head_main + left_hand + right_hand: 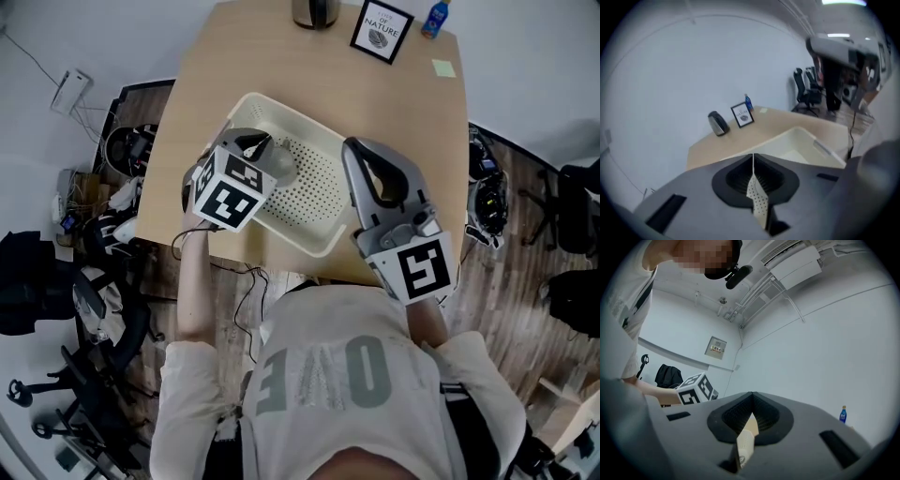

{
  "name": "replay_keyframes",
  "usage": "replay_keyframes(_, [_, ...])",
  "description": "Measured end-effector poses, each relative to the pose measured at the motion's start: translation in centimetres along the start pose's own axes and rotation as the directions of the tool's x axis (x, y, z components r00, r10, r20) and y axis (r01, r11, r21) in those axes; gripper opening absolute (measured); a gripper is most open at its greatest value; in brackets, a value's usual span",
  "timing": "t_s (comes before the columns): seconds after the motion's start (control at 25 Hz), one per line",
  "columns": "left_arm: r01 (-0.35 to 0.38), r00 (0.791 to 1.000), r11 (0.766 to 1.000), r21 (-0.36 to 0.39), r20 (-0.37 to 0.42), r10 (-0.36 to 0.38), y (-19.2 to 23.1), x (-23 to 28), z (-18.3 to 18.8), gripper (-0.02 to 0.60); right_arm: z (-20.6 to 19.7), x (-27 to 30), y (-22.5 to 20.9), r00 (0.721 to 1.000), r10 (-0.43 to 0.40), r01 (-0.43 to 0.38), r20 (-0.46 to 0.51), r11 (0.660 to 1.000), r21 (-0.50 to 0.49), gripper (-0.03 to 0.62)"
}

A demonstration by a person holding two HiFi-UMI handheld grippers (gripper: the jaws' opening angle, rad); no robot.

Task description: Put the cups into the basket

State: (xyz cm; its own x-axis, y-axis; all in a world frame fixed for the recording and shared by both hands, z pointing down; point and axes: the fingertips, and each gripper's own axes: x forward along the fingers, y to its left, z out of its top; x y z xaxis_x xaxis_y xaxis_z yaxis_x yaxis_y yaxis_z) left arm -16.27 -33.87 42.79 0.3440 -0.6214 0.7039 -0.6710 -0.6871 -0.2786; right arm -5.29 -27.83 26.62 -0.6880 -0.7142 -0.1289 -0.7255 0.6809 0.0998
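Note:
The white basket [291, 114] with a perforated floor sits on the wooden table [309, 75], near its front edge. I see no cup in it or anywhere on the table. My left gripper [286, 167] hangs over the basket's left half, its jaws shut with nothing between them. In the left gripper view its jaws [753, 157] meet above the basket [806, 140]. My right gripper [350, 150] is at the basket's right rim, tilted upward, and is also shut and empty. The right gripper view shows its jaws [752, 394] meeting against a white wall.
At the table's far edge stand a dark grey rounded object [314, 11], a framed picture [382, 30] and a small blue bottle [434, 17]. A yellow-green note [443, 67] lies nearby. Chairs, cables and gear crowd the floor on the left [103, 225] and the right [487, 197].

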Motion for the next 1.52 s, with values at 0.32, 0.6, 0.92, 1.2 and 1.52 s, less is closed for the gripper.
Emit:
replay_keyframes(0.32, [-0.132,0.728,0.831,-0.540,0.516,0.451,4.8,-11.6,6.0,0.008,1.9,0.4,-0.7,0.996,-0.056,0.057,0.073,0.998,-0.010,-0.003])
replay_keyframes(0.6, [-0.177,0.460,0.752,-0.635,0.622,0.634,1.4,-18.3,7.4,0.008,0.5,0.3,-0.6,0.997,-0.072,0.071,0.035,0.997,0.044,-0.003])
replay_keyframes(0.92, [-0.209,0.433,0.761,-0.614,0.640,0.635,0.6,-19.4,8.2,0.008,-0.2,0.3,0.2,0.998,-0.053,0.051,0.017,0.996,0.073,-0.003])
replay_keyframes(1.2, [-0.174,0.419,0.756,-0.630,0.648,0.636,0.8,-20.5,8.2,0.008,-0.1,-0.1,0.3,0.998,-0.062,0.061,0.014,0.996,0.062,-0.003])
replay_keyframes(1.52, [-0.157,0.440,0.761,-0.630,0.645,0.625,0.8,-19.8,8.0,0.008,-0.6,-0.1,0.3,0.998,-0.055,0.055,0.003,0.997,0.056,-0.003])
